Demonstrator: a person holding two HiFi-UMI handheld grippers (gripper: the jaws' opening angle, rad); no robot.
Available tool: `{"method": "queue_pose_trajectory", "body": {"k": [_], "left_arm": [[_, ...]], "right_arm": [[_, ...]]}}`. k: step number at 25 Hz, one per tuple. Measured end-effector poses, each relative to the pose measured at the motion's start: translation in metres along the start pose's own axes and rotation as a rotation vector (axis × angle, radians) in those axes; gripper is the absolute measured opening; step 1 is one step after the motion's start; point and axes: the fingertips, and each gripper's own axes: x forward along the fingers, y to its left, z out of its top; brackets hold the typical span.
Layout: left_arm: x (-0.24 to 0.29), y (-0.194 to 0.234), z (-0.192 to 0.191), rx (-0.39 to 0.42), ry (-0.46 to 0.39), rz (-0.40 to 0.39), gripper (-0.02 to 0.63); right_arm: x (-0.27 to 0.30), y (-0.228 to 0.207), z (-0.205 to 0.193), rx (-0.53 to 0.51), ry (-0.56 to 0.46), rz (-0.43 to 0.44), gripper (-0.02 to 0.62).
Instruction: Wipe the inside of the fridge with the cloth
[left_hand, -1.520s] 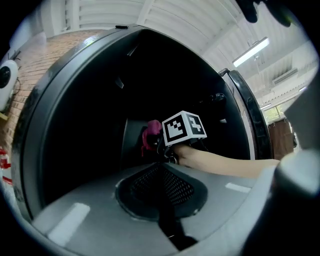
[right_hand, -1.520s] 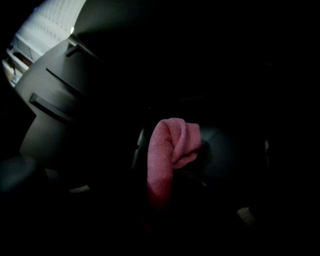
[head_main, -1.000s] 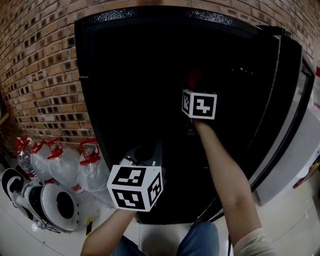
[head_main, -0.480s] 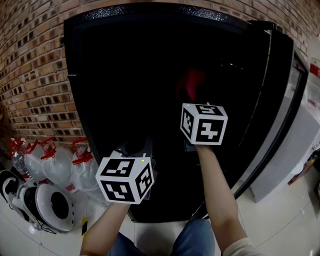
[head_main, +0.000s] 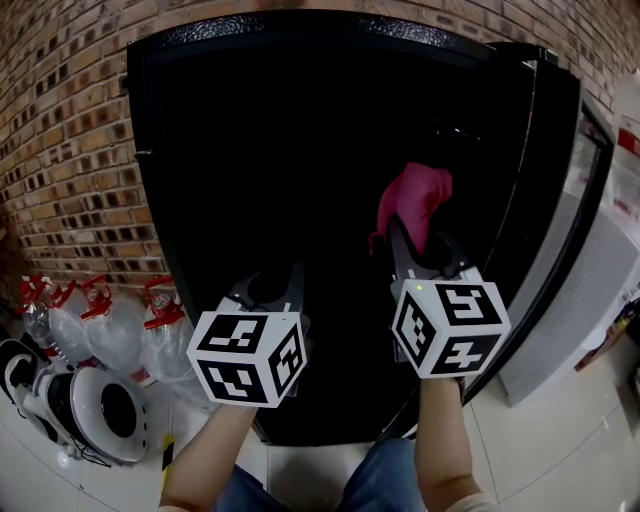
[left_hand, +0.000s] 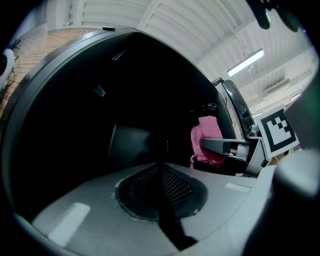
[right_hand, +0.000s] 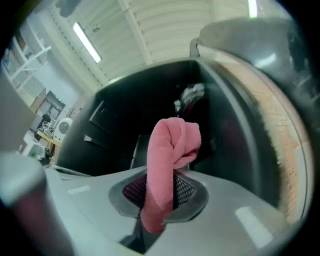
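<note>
Head view: fridge (head_main: 150, 200) stands open, its interior black and nearly featureless, with the door (head_main: 578, 190) swung out at the right edge. The right gripper (head_main: 418, 245) is held up in front of the opening, clenched on a pink cloth (head_main: 412, 200) that bunches above its tips against the dark cavity; whether the cloth touches any inner surface cannot be told here. The left gripper (head_main: 272, 290) is held lower and to the left, also in front of the opening, well apart from the cloth. A brick wall (head_main: 70, 150) is seen left of the fridge, with clear bottles with red caps (head_main: 120, 330) and a white round appliance (head_main: 90, 410) on the tiled floor (head_main: 560, 450) beside it. Left gripper view: left gripper (left_hand: 162, 187) jaws are closed against each other, pads meeting along a dark seam with nothing between. Ahead lies the dark fridge (left_hand: 75, 100); to the right, the cloth (left_hand: 207, 145) is seen pinched in the right gripper (left_hand: 225, 146). Right gripper view: right gripper (right_hand: 160, 200) jaws are clamped on the lower end of the cloth (right_hand: 170, 165), which rises as a rolled strip and folds over at the top, with the dark fridge (right_hand: 125, 125) behind it and the brick wall (right_hand: 270, 125) to the right.
</note>
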Motion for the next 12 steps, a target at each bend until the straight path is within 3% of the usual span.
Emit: {"method": "queue_pose_trajectory", "body": {"k": [6,12], "left_arm": [[-0.010,0.000,0.003,-0.002,-0.022,0.028,0.012],[-0.044,0.012,-0.005,0.003,-0.033,0.080,0.012]], "right_arm": [[-0.010,0.019,0.001,0.010,-0.014,0.073,0.055],[-0.018,0.097,0.001,-0.001,-0.054,0.327,0.057]]}}
